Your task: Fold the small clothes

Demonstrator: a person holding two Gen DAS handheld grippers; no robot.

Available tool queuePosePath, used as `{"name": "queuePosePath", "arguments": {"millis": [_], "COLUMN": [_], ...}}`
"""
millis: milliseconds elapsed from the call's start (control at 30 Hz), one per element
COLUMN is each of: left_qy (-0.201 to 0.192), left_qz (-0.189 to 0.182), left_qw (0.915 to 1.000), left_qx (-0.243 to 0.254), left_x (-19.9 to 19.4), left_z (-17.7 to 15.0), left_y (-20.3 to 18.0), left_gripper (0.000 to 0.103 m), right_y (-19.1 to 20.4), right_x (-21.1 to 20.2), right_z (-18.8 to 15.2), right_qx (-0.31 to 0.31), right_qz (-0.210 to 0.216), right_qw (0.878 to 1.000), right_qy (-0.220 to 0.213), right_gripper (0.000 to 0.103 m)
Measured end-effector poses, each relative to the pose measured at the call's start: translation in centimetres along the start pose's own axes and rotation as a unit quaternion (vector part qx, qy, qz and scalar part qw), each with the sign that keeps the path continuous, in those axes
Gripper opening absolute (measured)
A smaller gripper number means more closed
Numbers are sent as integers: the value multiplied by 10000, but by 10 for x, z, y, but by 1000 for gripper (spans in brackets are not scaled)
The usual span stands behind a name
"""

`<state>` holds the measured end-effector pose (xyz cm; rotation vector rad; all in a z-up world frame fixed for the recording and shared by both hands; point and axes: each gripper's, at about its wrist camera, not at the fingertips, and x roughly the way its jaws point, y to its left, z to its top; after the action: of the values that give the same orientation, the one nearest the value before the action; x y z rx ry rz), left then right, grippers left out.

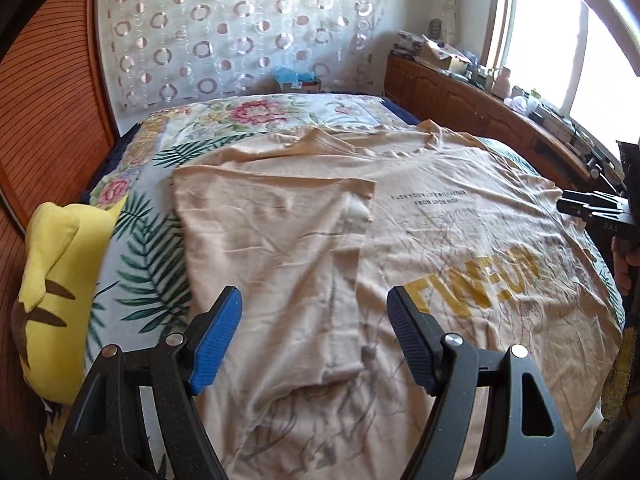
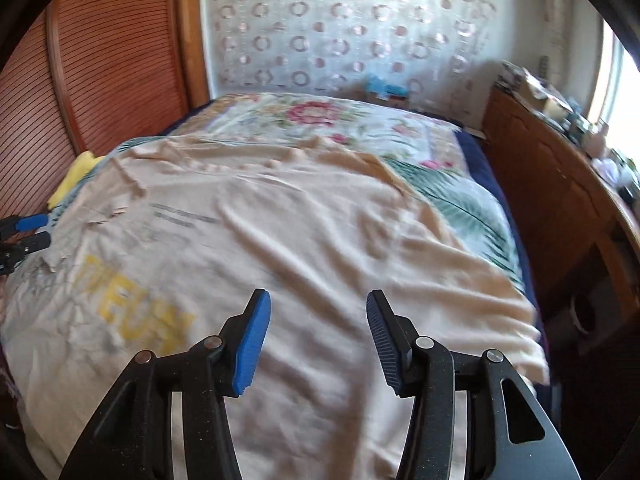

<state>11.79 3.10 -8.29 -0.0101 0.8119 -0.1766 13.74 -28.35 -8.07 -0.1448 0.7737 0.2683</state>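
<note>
A beige T-shirt (image 1: 460, 240) with yellow lettering lies spread on the bed. Its left side is folded inward over the body, forming a flap (image 1: 272, 248). My left gripper (image 1: 314, 304) hovers above the lower part of that flap, jaws wide apart with nothing between them. In the right wrist view the same T-shirt (image 2: 300, 232) fills the middle, blurred by motion. My right gripper (image 2: 318, 308) hangs over its right half, jaws apart and empty. The right gripper (image 1: 576, 206) also shows at the right edge of the left wrist view, the left gripper (image 2: 30, 226) at the left edge of the right wrist view.
A floral bedspread (image 1: 160, 152) covers the bed. A yellow plush toy (image 1: 60, 264) lies at the bed's left side. A slatted wooden wardrobe (image 1: 48, 100) stands left; a wooden cabinet (image 2: 552, 184) with clutter runs along the right under a window (image 1: 560, 40).
</note>
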Motion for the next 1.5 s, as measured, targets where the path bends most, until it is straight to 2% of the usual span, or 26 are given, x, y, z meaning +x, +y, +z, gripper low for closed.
{"name": "queuePosePath", "arguments": {"millis": [233,367,467,633,700,800,867,933,967,1033,1067,1167,1300,1500], "left_qy": [222,349,460,431,438,449,451,449,447,446,444,513,536,557], "left_qz": [-48,-32,-13,83,75,57,60,59,65,64,71,65,90,130], "left_qw": [9995,9990,9985,9982,9982,9980,9980,9980,9980,9980,9980,9977,9976,9976], "left_qx": [211,271,290,402,414,438,439,440,446,443,442,431,428,379], "left_x": [19,30,37,39,40,41,41,41,41,41,41,44,45,47], "left_z": [6,6,5,3,4,3,4,4,4,4,3,4,4,5], "left_y": [-18,-23,-24,-28,-29,-29,-29,-29,-30,-29,-29,-28,-29,-27], "left_gripper": [76,76,76,78,78,81,81,81,81,81,85,93,96,100], "right_y": [-67,-90,-95,-102,-100,-92,-94,-90,-87,-80,-77,-71,-57,-5], "right_x": [-24,-34,-43,-52,-58,-32,-34,-31,-26,-19,-17,-21,-42,-69], "right_z": [-30,-47,-54,-64,-69,-49,-47,-47,-46,-44,-42,-37,-20,17], "right_qx": [513,763,886,833,781,684,710,652,597,461,415,341,264,-303], "right_qz": [-536,-589,-448,-444,-433,-496,-486,-496,-496,-510,-506,-517,-303,189], "right_qw": [9972,9951,9948,9950,9954,9958,9958,9962,9965,9971,9973,9979,9989,9969], "right_qy": [117,213,244,333,353,354,322,298,295,314,325,166,-239,-706], "right_gripper": [52,52,52,52,52,52,48,31,26,8,6,4,4,4]}}
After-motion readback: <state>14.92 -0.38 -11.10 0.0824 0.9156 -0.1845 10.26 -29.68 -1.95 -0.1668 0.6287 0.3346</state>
